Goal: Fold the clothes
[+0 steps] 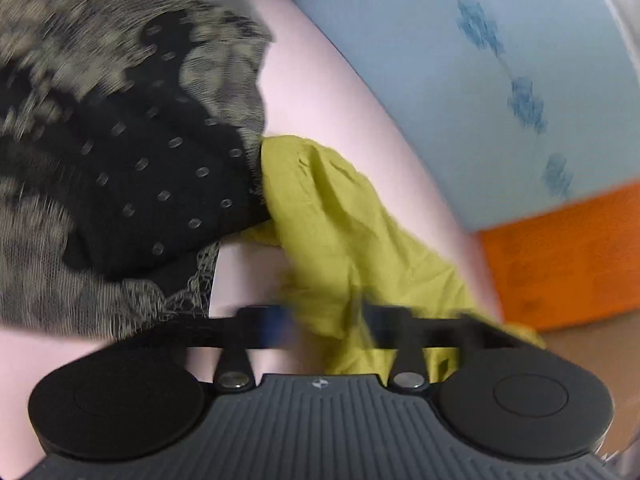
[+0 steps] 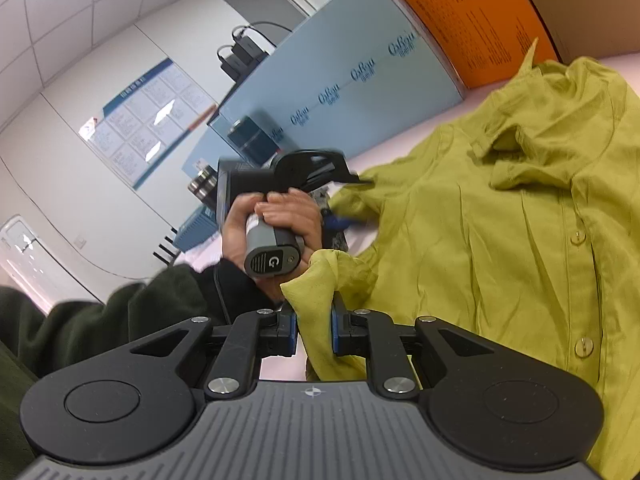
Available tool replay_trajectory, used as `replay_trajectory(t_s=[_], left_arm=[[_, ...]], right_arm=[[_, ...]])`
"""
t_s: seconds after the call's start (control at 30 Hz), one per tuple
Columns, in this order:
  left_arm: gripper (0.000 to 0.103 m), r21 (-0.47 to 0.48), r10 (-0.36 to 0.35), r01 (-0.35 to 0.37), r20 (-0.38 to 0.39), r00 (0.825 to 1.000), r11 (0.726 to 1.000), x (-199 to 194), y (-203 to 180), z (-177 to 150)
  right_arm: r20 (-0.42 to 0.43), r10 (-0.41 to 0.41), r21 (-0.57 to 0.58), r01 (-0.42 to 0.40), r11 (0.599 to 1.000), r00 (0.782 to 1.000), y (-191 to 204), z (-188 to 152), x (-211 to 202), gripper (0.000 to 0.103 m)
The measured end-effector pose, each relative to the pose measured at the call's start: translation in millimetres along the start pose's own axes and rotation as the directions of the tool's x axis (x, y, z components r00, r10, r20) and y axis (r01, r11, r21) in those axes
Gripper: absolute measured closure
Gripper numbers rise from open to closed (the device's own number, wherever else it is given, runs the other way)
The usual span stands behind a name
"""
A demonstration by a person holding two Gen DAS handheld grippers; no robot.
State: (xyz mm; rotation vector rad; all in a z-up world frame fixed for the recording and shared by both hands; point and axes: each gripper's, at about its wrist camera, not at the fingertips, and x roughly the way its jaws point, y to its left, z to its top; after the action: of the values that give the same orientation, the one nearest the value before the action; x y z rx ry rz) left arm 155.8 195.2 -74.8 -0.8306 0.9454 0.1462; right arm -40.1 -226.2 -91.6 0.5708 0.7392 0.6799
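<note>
Yellow-green shirt (image 2: 520, 208), one, pinched by both the right gripper (image 2: 314, 334) and left gripper (image 1: 324, 328).

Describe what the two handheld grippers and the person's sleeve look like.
Each gripper has a grey ribbed body flanked by two round black discs, black linkage arms with silver rivets, and blue pads on the fingers. The right gripper shows this clearly; the left gripper is motion-blurred. The other gripper's handle is grey with a black end cap marked "G". The sleeve is dark green, with a black cuff.
</note>
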Motion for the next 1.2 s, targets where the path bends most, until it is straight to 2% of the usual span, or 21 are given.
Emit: replay_trajectory(t_s=[0.07, 0.13, 0.2, 0.27, 0.37, 0.4, 0.5, 0.63, 0.73, 0.83, 0.87, 0.9, 0.93, 1.0, 1.03, 1.07, 1.13, 1.2], left_arm=[[0.096, 0.095, 0.022, -0.024, 0.027, 0.999, 0.995, -2.6, -11.1, 0.4], [0.096, 0.217, 0.028, -0.040, 0.058, 0.998, 0.975, -7.6, -28.2, -0.3], [0.096, 0.349, 0.025, -0.057, 0.095, 0.995, 0.936, -13.8, -48.1, -3.1], [0.096, 0.485, -0.006, -0.060, 0.133, 0.991, 0.873, -21.2, -73.4, -13.4], [0.096, 0.654, -0.072, -0.055, 0.166, 0.984, 0.754, -28.0, -112.3, -34.3], [0.096, 0.705, -0.098, -0.048, 0.165, 0.981, 0.707, -29.7, -124.5, -46.5], [0.096, 0.845, -0.178, -0.032, 0.149, 0.973, 0.535, -33.4, -164.1, -87.7], [0.096, 0.941, -0.251, 0.010, 0.080, 0.965, 0.339, -25.8, -201.6, -150.0], [0.096, 0.971, -0.186, -0.003, 0.048, 0.981, 0.238, -0.9, -217.1, -189.9], [0.090, 0.990, -0.104, -0.013, 0.027, 0.994, 0.140, 26.2, -231.1, -228.9], [0.085, 0.994, -0.075, -0.014, 0.022, 0.997, 0.107, 35.3, -235.8, -241.9], [0.068, 0.997, -0.047, -0.014, 0.018, 0.999, 0.074, 44.4, -240.4, -254.9], [0.057, 0.999, -0.026, -0.014, 0.015, 1.000, 0.052, 50.1, -241.1, -262.4], [0.056, 0.999, -0.028, -0.008, 0.009, 1.000, 0.043, 47.2, -235.4, -263.6], [0.053, 0.999, -0.041, 0.002, 0.000, 0.999, 0.052, 41.7, -231.8, -260.2], [0.050, 0.997, -0.062, 0.014, -0.010, 0.998, 0.072, 33.8, -227.1, -253.6], [0.032, 0.993, -0.106, 0.030, -0.018, 0.994, 0.114, 17.5, -214.3, -237.7], [0.030, 0.990, -0.118, 0.012, 0.005, 0.993, 0.138, 6.3, -198.2, -221.7]], right_arm=[[-0.067, -0.006, 0.036, 0.009, 0.999, 0.998, -5.3, -4.6, 8.2, 0.089], [-0.129, -0.008, 0.077, 0.018, 0.997, 0.992, -11.3, -11.4, 16.4, 0.089], [-0.138, -0.002, 0.117, 0.019, 0.993, 0.990, -16.5, -20.2, 14.9, 0.089], [-0.107, -0.013, 0.142, 0.029, 0.989, 0.994, -19.4, -26.7, 3.2, 0.089], [-0.060, -0.032, 0.181, 0.042, 0.983, 0.998, -23.7, -36.5, -14.5, 0.089], [-0.044, -0.038, 0.193, 0.046, 0.980, 0.998, -25.2, -39.8, -20.3, 0.089], [0.002, -0.059, 0.232, 0.057, 0.971, 0.998, -29.6, -49.6, -38.0, 0.089], [0.062, -0.089, 0.284, 0.068, 0.956, 0.994, -35.4, -62.7, -61.5, 0.089], [0.106, -0.114, 0.323, 0.074, 0.943, 0.988, -39.8, -72.5, -79.1, 0.089], [0.121, -0.171, 0.411, 0.107, 0.905, 0.978, -54.2, -84.4, -93.9, 0.089], [0.115, -0.180, 0.434, 0.114, 0.894, 0.977, -58.4, -87.8, -96.0, 0.089], [0.107, -0.188, 0.454, 0.120, 0.883, 0.976, -62.2, -91.1, -97.6, 0.089], [0.099, -0.195, 0.473, 0.126, 0.872, 0.976, -66.1, -94.4, -99.2, 0.089], [0.098, -0.201, 0.480, 0.131, 0.867, 0.975, -66.4, -98.5, -101.1, 0.089], [0.098, -0.204, 0.481, 0.132, 0.866, 0.974, -66.1, -100.4, -101.9, 0.089], [0.090, -0.205, 0.485, 0.137, 0.864, 0.975, -67.0, -101.3, -101.6, 0.089], [0.072, -0.203, 0.485, 0.143, 0.863, 0.977, -67.8, -101.2, -99.8, 0.087], [0.061, -0.197, 0.472, 0.146, 0.870, 0.979, -66.0, -98.8, -97.0, 0.087]])
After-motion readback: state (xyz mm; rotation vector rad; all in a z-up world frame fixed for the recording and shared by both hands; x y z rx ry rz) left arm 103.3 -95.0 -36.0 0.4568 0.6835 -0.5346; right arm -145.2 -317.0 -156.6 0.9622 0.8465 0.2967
